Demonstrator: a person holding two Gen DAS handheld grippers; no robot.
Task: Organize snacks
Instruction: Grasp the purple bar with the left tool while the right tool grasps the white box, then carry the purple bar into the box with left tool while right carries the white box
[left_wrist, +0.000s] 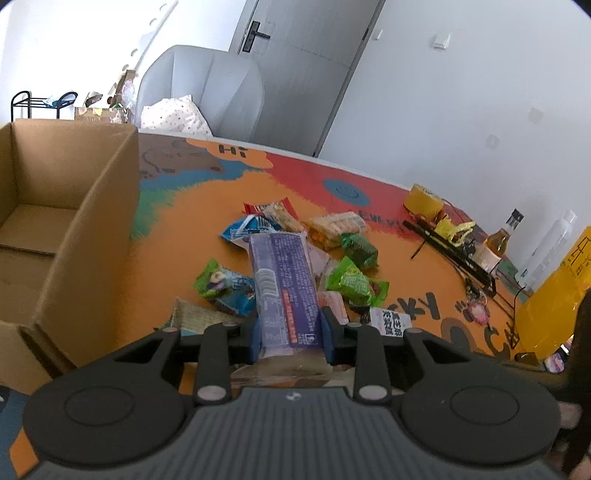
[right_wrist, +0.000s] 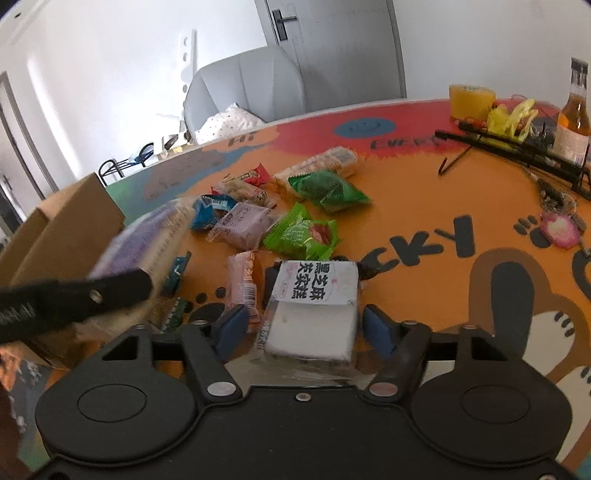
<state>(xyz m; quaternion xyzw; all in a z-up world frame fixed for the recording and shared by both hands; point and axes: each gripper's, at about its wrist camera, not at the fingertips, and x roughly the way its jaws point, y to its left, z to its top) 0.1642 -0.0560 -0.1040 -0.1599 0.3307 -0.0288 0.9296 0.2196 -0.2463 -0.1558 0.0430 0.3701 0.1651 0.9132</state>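
The purple packet (left_wrist: 284, 288) is clamped in the left claw (left_wrist: 290, 332) above the surface (left_wrist: 166, 236), likely for the box (left_wrist: 74, 206). The white cake pack (right_wrist: 314, 310) lies between the right claw's (right_wrist: 303, 328) parted fingers.

Count of items on table (right_wrist: 424, 206), both views:

- Cardboard box (left_wrist: 74, 221): 1.
- Purple packet (left_wrist: 282, 284): 1.
- Green packets (right_wrist: 327, 190): 3, one of them part blue.
- White-labelled pack (right_wrist: 314, 295): 1.
- Pink packets (right_wrist: 242, 225): 2.
- Blue packet (right_wrist: 210, 210): 1.
- Long biscuit pack (right_wrist: 325, 162): 1.
- Red-ended packets (right_wrist: 255, 175): at least 1; overlap prevents firm count.
- Bottle (right_wrist: 574, 118): 1.
- Yellow tape roll (right_wrist: 471, 99): 1.
- Grippers: 2.
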